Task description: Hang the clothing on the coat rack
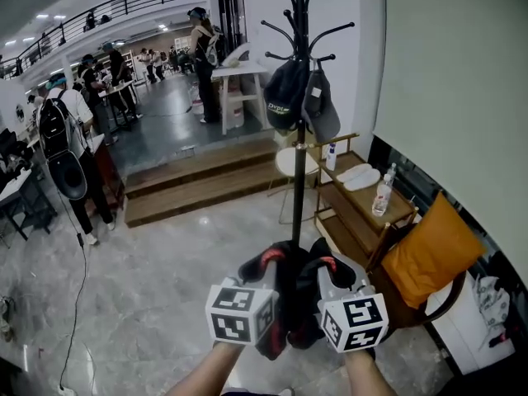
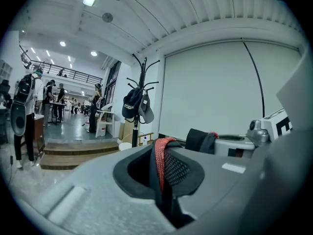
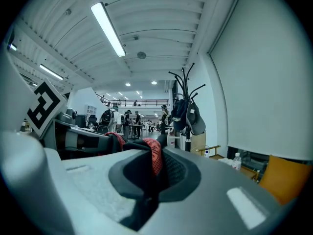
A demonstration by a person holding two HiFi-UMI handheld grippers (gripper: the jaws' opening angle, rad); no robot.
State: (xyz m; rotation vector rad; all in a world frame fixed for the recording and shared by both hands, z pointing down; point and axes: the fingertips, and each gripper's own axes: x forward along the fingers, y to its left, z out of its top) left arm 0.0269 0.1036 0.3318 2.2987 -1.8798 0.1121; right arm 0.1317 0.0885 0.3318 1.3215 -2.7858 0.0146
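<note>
Grey marble flooring (image 1: 165,279) is seen around the coat rack (image 1: 299,151), on which two caps (image 1: 302,101) are hung. In front of the rack's base, a black-and-red garment (image 1: 289,304) is held between the left gripper (image 1: 262,264) and right gripper (image 1: 332,269), both clenched on its fabric.

Bright indoor scene, ceiling strip lights (image 3: 110,28), glossy floor (image 1: 157,254) reflections, strong fisheye warping, dark vignetted corners, blurred foreground.

The black fabric garment with red mesh-lined trim (image 1: 289,299) hangs bunched above the floor, pinched at two spots by the left gripper (image 1: 266,269) and the right gripper (image 1: 324,272). The black metal coat rack with curved hooks (image 1: 299,139) stands upright beyond it, apart.
</note>
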